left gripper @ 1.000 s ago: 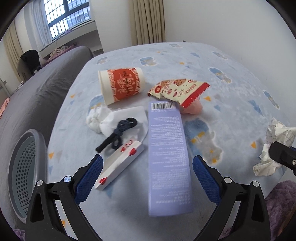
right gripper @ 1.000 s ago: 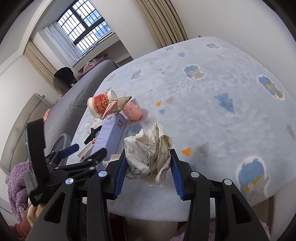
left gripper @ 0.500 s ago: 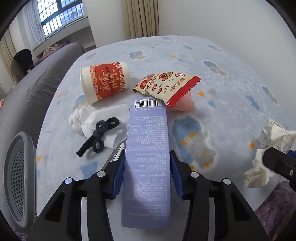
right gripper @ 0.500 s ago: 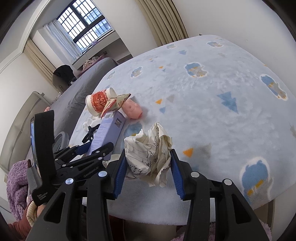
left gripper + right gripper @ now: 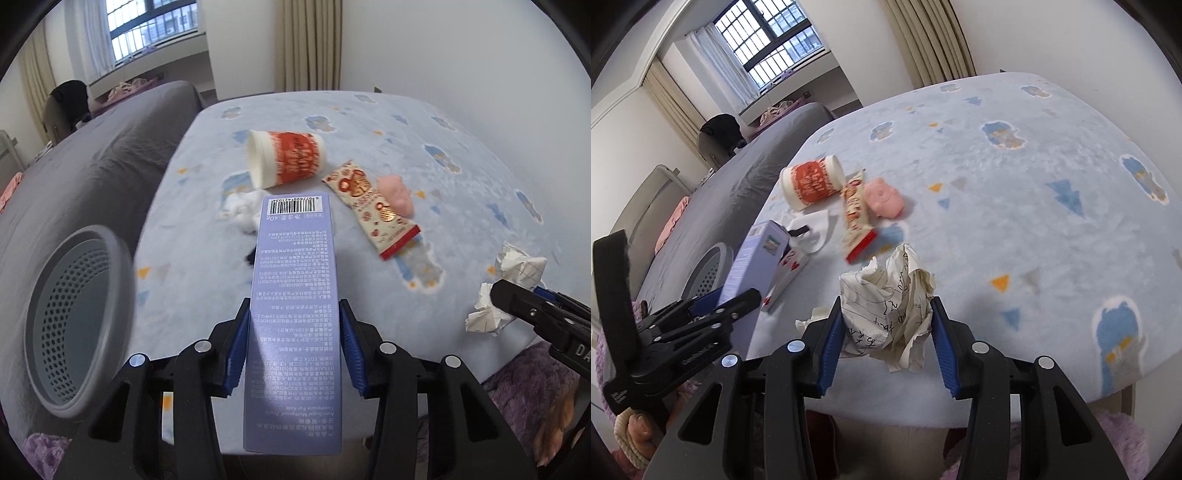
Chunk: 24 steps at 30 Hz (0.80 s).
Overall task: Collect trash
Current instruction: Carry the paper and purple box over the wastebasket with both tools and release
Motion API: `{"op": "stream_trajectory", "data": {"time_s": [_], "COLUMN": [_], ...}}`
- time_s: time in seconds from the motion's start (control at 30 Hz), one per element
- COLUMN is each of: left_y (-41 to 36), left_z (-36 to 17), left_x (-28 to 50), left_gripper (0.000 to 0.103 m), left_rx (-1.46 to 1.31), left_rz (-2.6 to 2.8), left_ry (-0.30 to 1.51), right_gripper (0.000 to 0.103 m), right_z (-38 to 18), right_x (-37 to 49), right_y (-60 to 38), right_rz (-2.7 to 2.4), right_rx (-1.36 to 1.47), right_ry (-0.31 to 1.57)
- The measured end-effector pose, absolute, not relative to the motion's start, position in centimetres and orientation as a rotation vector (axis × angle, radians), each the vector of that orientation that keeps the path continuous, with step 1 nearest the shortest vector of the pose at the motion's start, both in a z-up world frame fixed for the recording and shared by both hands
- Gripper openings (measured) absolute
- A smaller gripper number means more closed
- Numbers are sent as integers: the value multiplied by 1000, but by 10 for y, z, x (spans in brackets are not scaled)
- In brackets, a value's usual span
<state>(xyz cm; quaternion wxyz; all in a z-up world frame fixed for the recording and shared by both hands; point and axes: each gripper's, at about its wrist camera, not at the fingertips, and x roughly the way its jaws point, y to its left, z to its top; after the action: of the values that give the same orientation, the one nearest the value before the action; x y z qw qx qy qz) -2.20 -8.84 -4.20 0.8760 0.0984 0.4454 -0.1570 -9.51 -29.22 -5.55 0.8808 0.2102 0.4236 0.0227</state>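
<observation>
The left hand-held gripper is clamped on a long purple box; both blue pads press its long sides, and the box is lifted clear of the bench, over its near edge. The right hand-held gripper is closed on a crumpled paper ball with handwriting on it, held at the near edge of the bench. A torn scrap of the same paper lies just beside the left pad of that gripper.

A grey perforated waste basket stands off the left edge of the bench, near its near-left corner.

Farther in, near the left edge, lie a white box with red hearts and a white cloth with a dark object on it. Beyond these, toward the middle of the bench, a red-and-cream snack wrapper rests against a pink toy. Farthest from the near edge, a red-and-white paper cup lies on its side, mouth toward the left edge.
</observation>
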Motion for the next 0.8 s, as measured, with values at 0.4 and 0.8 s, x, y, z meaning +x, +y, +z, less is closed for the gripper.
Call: {"op": "stream_trajectory", "data": {"time_s": [0.4,0.8], "left_y": [21,140], "left_z": [-17,-13], "left_x": [-24,2], "left_gripper": [44,45], "left_rx": [113,37], "left_rz": [-170,62], "left_ry": [871,860], "right_gripper": [44,44], "right_z": [-29,-15], "right_x": [-62,13], "right_y": [-192,-63], "right_rz": [199,414], "right_rx": [312,161], "right_ry": [892,899]}}
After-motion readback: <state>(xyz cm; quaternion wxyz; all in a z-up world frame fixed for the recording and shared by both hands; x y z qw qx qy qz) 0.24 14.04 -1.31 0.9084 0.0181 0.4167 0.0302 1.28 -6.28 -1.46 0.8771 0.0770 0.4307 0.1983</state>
